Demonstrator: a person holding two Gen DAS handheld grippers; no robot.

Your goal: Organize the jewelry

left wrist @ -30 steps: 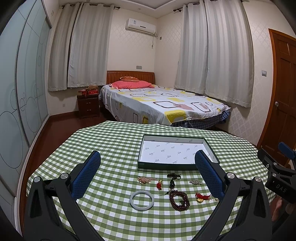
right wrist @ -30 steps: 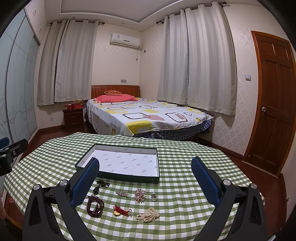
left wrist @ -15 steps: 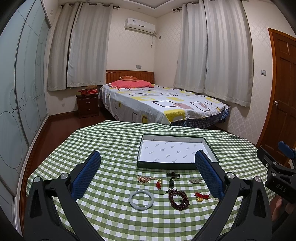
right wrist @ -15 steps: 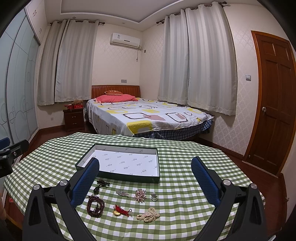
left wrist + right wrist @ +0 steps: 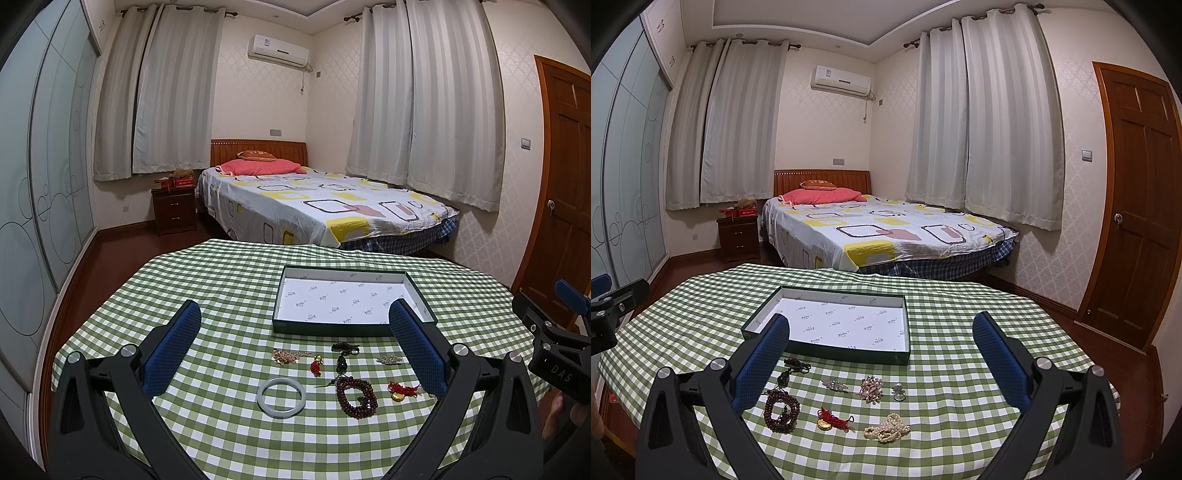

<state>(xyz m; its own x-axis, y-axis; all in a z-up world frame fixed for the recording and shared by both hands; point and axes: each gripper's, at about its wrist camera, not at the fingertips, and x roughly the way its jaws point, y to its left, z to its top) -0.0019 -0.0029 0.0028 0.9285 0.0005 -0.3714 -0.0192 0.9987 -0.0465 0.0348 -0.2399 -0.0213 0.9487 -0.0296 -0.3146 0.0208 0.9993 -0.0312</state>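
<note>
we held the left gripper (image 5: 295, 343) above the near edge of the table (image 5: 221, 280), its blue-padded fingers (image 5: 171, 347) spread wide apart with nothing between them. the right gripper (image 5: 882, 354) sat just the same over the near edge, fingers (image 5: 1001, 358) well apart and empty.

the tray (image 5: 827, 352), a shallow dark green box lined with white printed paper, lay empty toward the middle of the green checked cloth, and all the jewelry sat loose between it and the near edge. a pale, milky bangle (image 5: 281, 397) lay flat at the left of the spread. beside it was the dark red bead bracelet (image 5: 782, 410), coiled in several loops, with a dark pendant on green cord (image 5: 792, 369) trailing up toward the tray's front wall. a small red charm (image 5: 316, 365) and a tangled gold-toned chain (image 5: 286, 356) lay just in front of the tray's near left corner. a red knotted cord with a gold piece (image 5: 833, 421) rested close to the near edge, next to a heaped pearl strand (image 5: 886, 432). farther in we saw a slim sparkly brooch (image 5: 834, 385), a cluster brooch of pale stones (image 5: 870, 388), and a silver ring (image 5: 898, 392) just beside it. no piece touched the tray.
</note>
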